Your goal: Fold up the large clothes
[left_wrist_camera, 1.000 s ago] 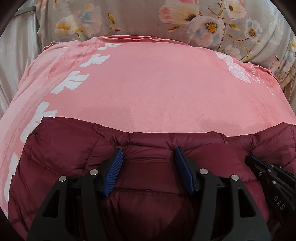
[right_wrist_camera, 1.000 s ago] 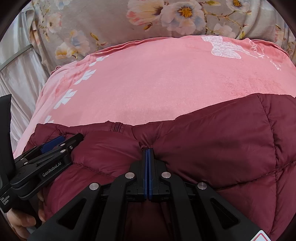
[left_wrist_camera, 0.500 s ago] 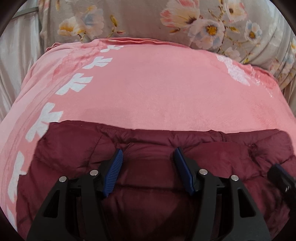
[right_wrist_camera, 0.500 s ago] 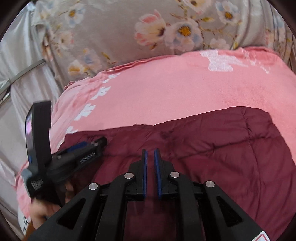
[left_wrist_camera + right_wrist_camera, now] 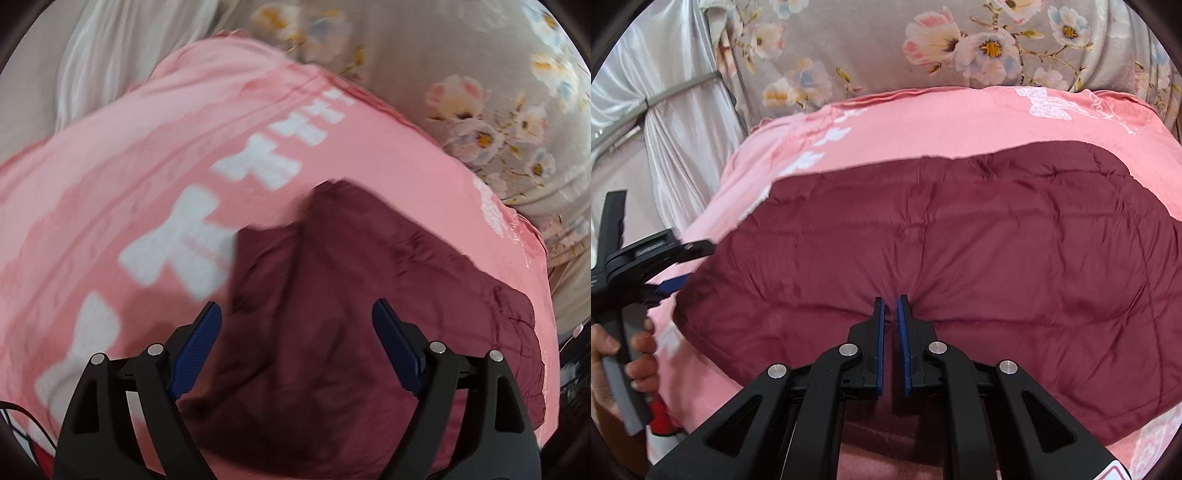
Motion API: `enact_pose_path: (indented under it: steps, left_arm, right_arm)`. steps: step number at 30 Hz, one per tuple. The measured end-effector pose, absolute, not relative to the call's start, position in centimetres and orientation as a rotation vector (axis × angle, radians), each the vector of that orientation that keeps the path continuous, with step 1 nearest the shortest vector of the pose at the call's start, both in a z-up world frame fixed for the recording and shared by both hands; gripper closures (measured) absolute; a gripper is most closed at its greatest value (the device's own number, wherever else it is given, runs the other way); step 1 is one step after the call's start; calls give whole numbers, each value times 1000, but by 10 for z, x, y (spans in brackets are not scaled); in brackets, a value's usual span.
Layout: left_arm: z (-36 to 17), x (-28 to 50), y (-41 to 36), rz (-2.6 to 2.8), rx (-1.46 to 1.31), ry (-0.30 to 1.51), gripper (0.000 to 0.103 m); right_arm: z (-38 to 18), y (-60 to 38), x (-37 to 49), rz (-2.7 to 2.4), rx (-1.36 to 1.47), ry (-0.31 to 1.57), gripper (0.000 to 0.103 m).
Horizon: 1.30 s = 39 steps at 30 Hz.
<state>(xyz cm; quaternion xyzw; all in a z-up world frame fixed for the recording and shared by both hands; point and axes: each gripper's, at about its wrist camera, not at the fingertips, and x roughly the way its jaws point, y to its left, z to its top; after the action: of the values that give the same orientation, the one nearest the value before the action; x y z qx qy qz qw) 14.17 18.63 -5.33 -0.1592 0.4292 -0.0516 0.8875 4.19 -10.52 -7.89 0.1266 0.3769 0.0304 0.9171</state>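
Observation:
A maroon quilted puffer jacket (image 5: 960, 251) lies folded into a flat block on the pink blanket (image 5: 923, 122); it also shows in the left wrist view (image 5: 351, 295). My right gripper (image 5: 891, 306) hovers over the jacket's near edge, its blue pads a narrow gap apart, holding nothing. My left gripper (image 5: 297, 317) is wide open and empty above the jacket's left end. It also shows at the left of the right wrist view (image 5: 677, 266), just off the jacket's left edge.
The pink blanket with white leaf prints (image 5: 192, 236) covers the bed. A grey floral cover (image 5: 960, 48) lies behind it. A pale curtain (image 5: 672, 122) hangs at the left. A red object (image 5: 661, 421) sits low at the left.
My right gripper let go of the jacket and pulled back and up, so the whole folded jacket shows. My left gripper swung left and lifted off the jacket, opening wider.

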Motion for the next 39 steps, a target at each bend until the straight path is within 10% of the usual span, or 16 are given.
enact_pose_path:
  steps: [14,24,39]
  left_arm:
    - [-90,128,189,-230,-415,948,6]
    - [-58,124,165,-298,-371,906,77]
    - [56,61,89,-556,-247,679,87]
  right_arm:
    - [-101,-93,44,16,180,780,93]
    - [-72,-92,-11,82,206,761,100]
    - [-109,-105,-11,120,264,759,103]
